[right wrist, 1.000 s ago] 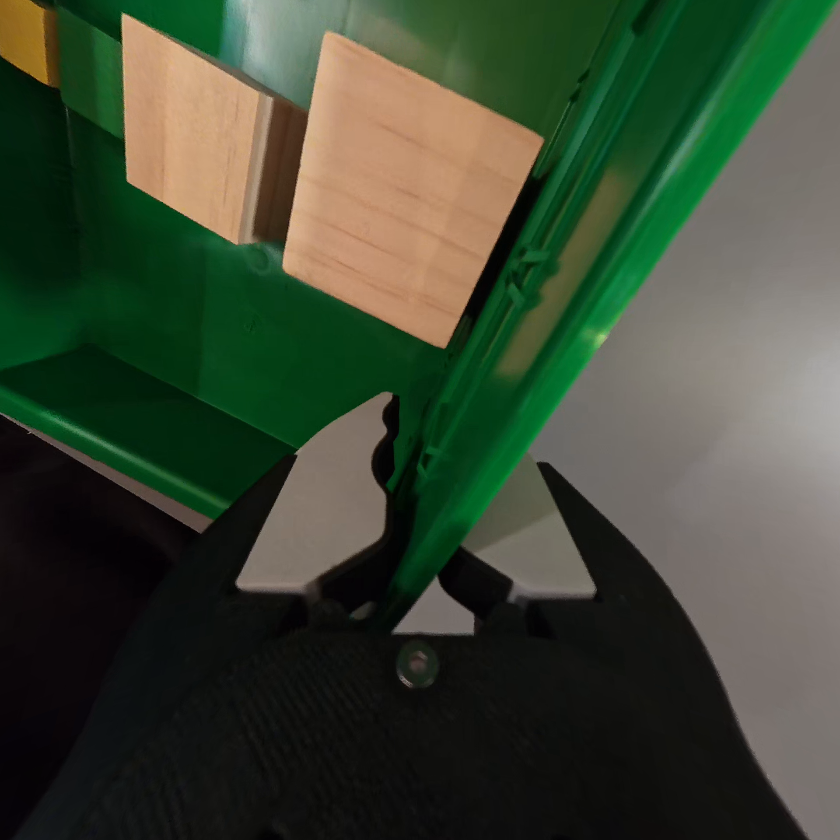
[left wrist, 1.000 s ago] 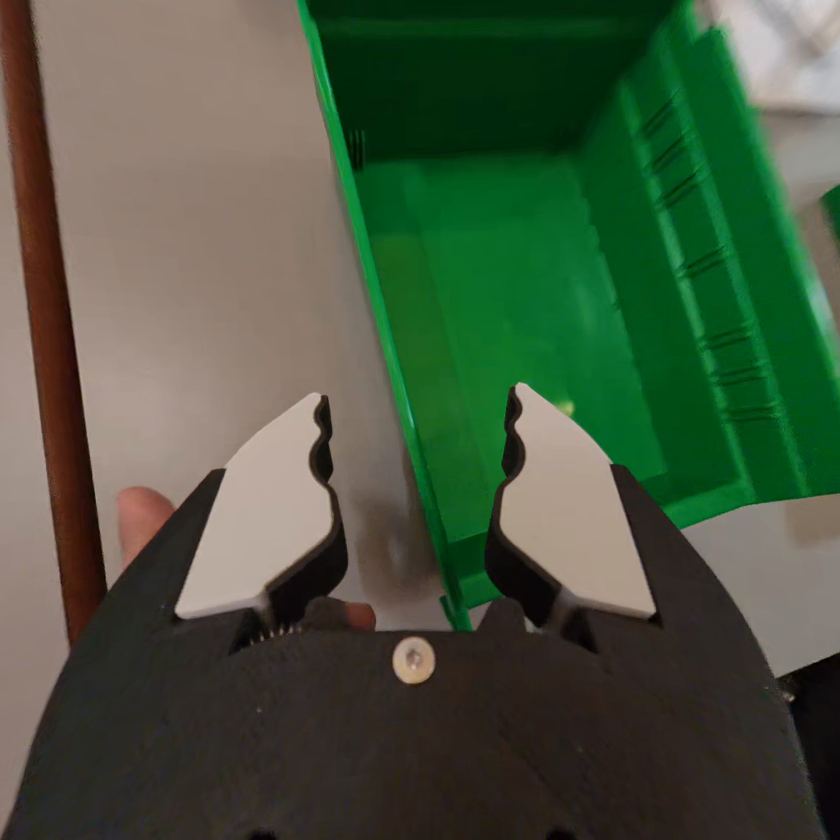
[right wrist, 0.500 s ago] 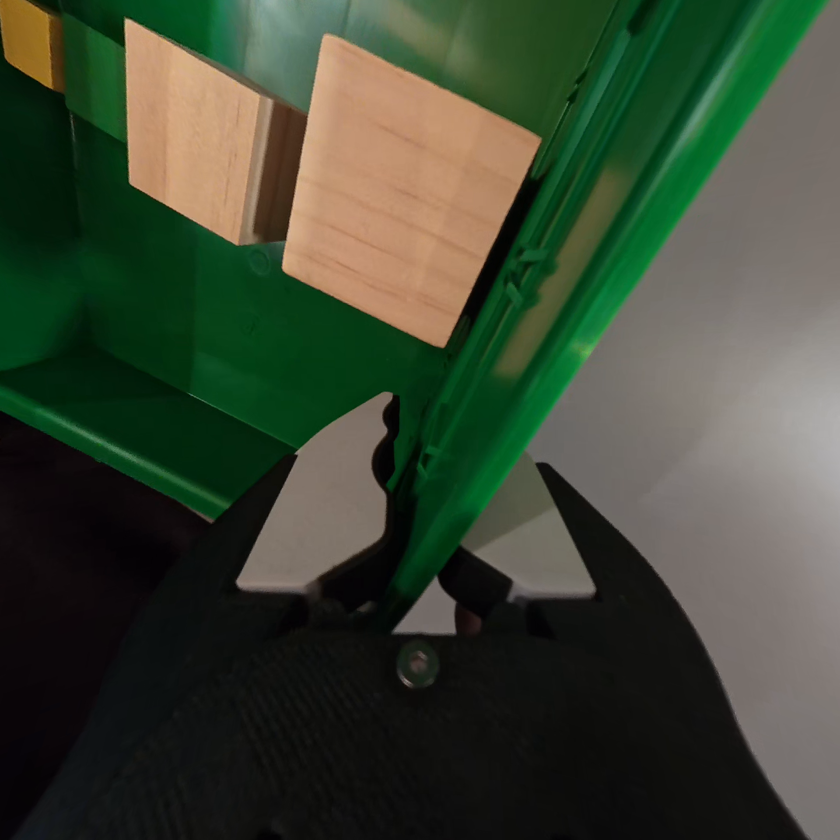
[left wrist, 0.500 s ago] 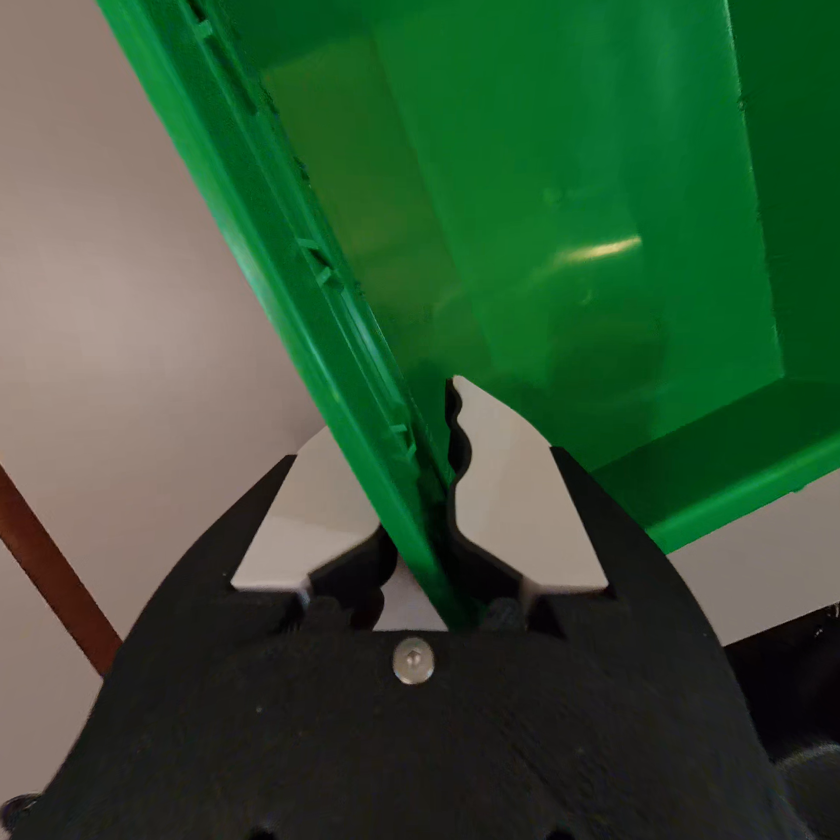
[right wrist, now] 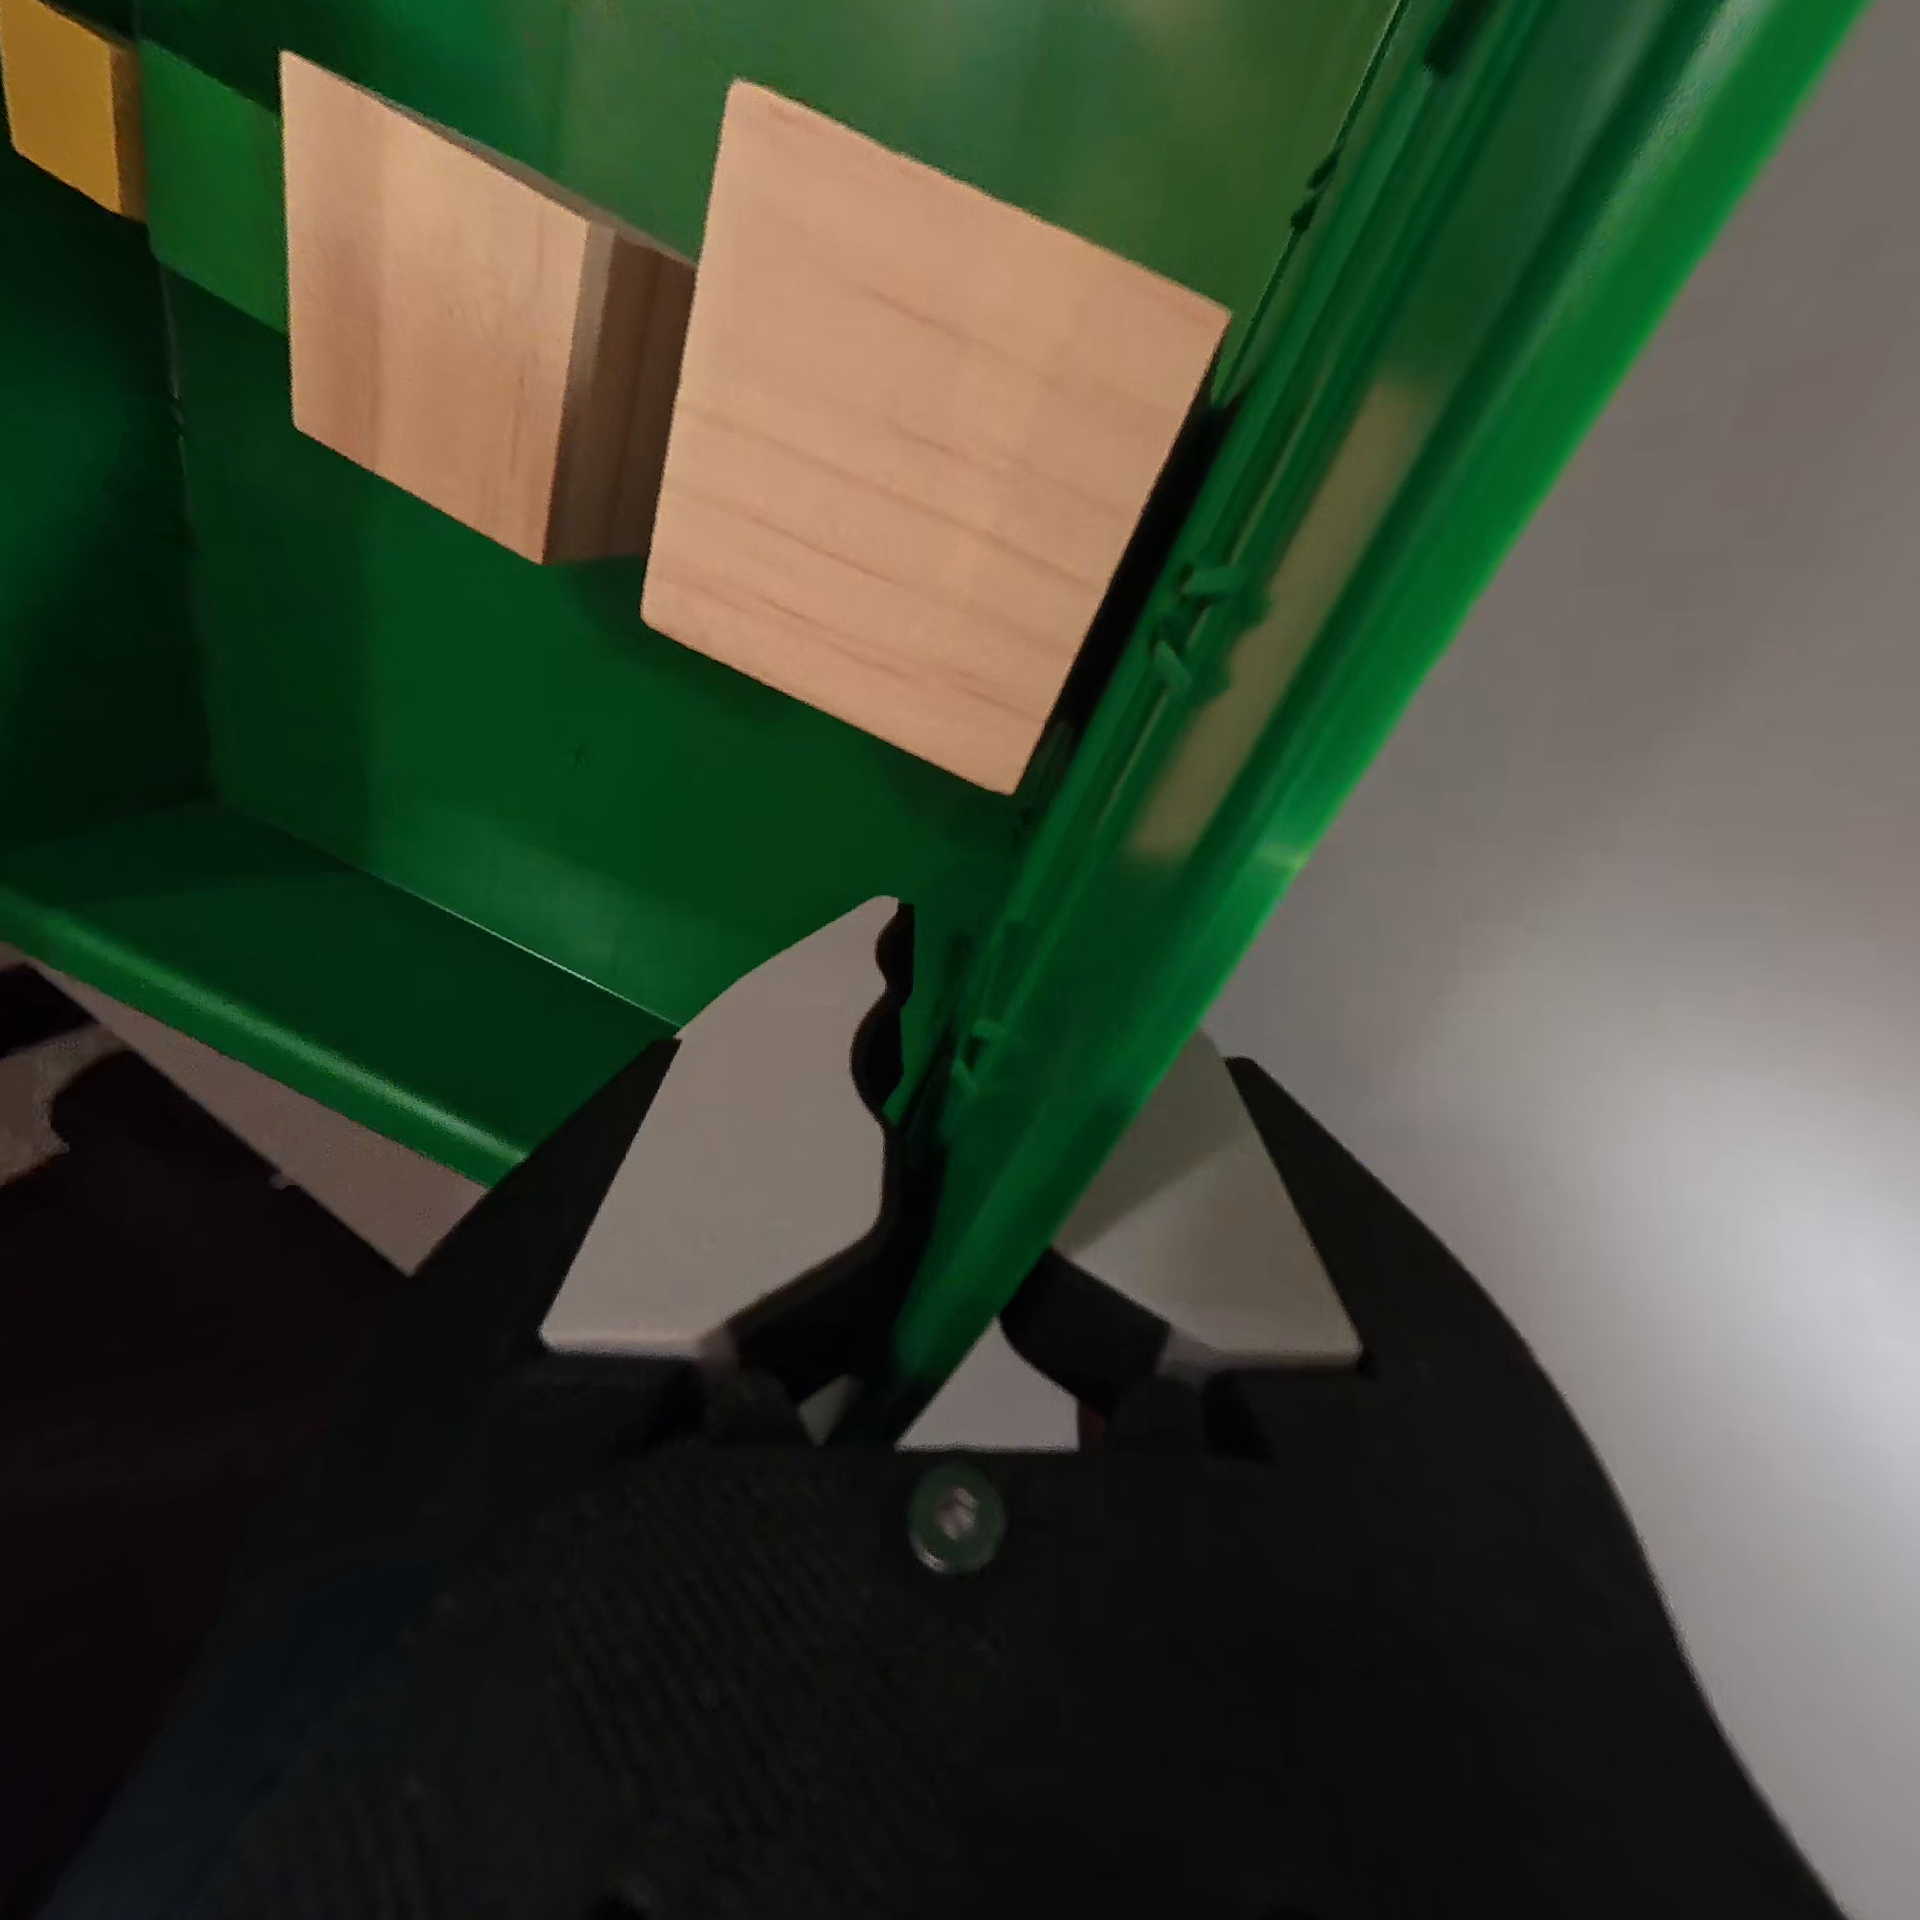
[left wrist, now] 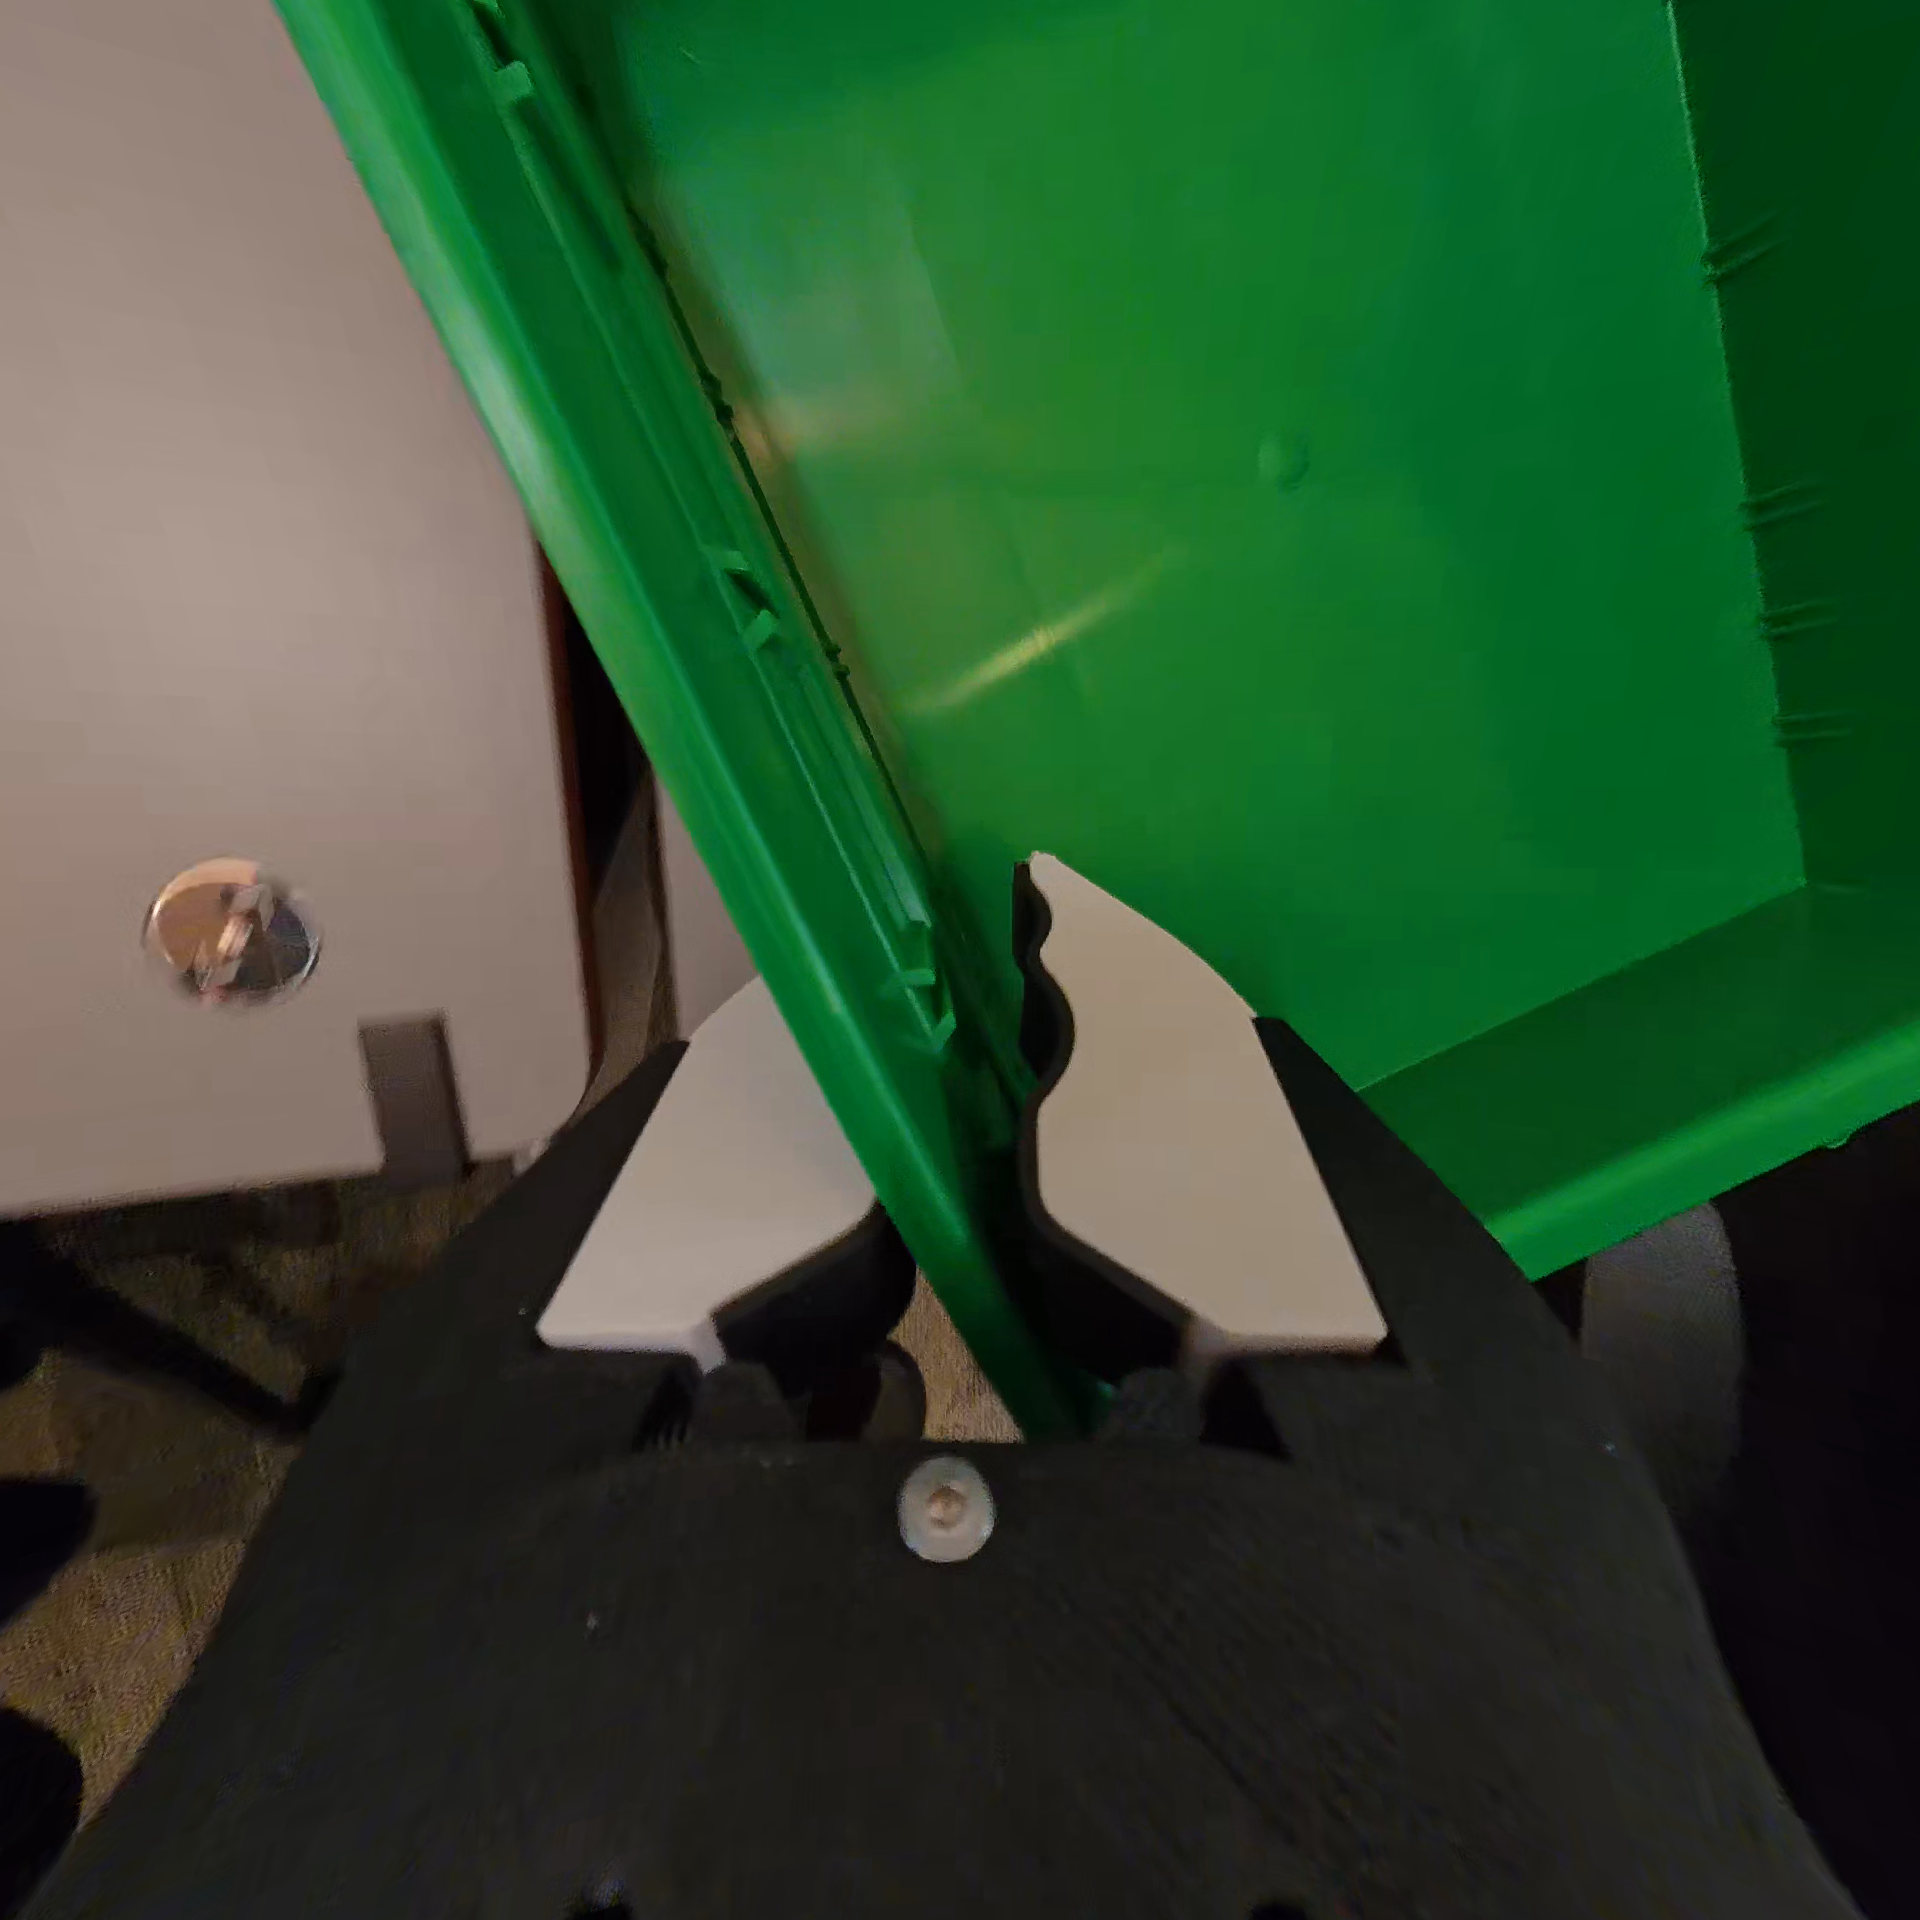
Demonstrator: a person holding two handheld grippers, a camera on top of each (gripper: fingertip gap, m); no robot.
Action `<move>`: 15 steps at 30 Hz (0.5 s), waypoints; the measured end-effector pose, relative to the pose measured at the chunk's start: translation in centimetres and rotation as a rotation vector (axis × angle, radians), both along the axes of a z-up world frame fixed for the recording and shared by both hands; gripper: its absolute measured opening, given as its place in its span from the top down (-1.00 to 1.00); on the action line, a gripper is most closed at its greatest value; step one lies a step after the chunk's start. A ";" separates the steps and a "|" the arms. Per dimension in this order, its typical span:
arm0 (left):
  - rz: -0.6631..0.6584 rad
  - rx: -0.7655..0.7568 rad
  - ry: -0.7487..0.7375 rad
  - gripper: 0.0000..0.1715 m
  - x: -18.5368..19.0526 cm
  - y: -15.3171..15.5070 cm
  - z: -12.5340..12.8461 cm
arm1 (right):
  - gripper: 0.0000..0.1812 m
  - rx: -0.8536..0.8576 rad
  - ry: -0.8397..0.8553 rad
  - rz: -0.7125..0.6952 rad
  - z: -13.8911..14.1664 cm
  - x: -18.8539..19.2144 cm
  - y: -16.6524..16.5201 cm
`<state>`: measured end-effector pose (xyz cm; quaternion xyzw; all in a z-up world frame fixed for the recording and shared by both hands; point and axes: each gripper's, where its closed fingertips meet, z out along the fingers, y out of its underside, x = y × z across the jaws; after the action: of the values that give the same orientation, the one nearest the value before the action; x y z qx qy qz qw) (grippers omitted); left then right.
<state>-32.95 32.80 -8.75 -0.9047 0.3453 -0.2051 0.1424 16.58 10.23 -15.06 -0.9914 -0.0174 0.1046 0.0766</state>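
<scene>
The left tongs [left wrist: 940, 1049] are clamping the left wall of a green bin [left wrist: 1299, 468], while the right tongs [right wrist: 997, 1081] are gripping a green bin's [right wrist: 1299, 748] right wall; two pale wooden blocks [right wrist: 914, 436] and a yellow one [right wrist: 73, 125] are lying inside, beside a grey desk [right wrist: 1610, 831]

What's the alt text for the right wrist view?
The right gripper is shut on the side wall of a green plastic bin, one finger inside and one outside. Inside lie two pale wooden blocks and a yellow block at the far left.
</scene>
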 end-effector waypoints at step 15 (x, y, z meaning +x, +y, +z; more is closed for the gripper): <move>0.086 -0.018 -0.160 0.77 -7.2 -7.3 -2.5 | 0.82 0.005 0.054 -0.293 -1.0 -16.6 17.3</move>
<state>-40.11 25.45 -11.22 -0.9006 0.2916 -0.2738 0.1700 -0.02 27.53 -16.06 -0.9800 0.1292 0.1188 0.0942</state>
